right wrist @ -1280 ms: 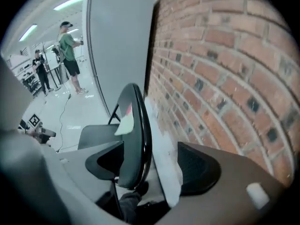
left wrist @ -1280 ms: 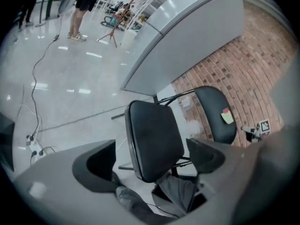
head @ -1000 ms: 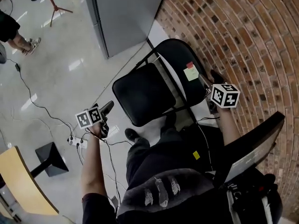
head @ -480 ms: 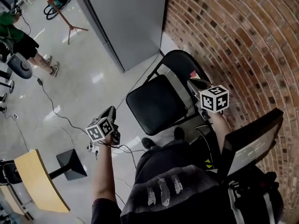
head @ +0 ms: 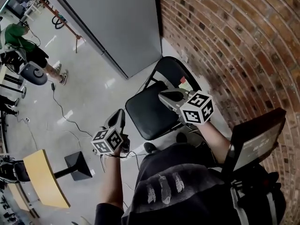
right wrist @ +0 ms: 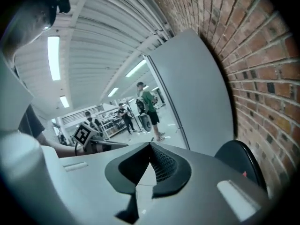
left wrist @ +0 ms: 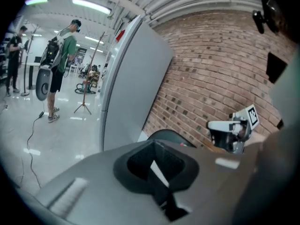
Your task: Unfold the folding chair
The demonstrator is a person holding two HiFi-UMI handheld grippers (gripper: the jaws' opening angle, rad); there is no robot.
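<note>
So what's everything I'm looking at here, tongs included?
brick wall: one, red-brown, right side
folding chair: one, black, opened out beside the brick wall
grey panel: one, grey, standing behind the chair
cables: several, dark, across the floor
wooden tabletop: one, pale, lower left
dark screen: one, lower right
bystander: one, green top, far left
left tongs: one, grey, shut and empty, left of the chair
right tongs: one, grey, shut and empty, over the chair seat

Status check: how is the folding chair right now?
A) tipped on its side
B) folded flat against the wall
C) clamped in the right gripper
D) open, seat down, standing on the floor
D: the chair stands open beside the brick wall with its seat down.
</note>
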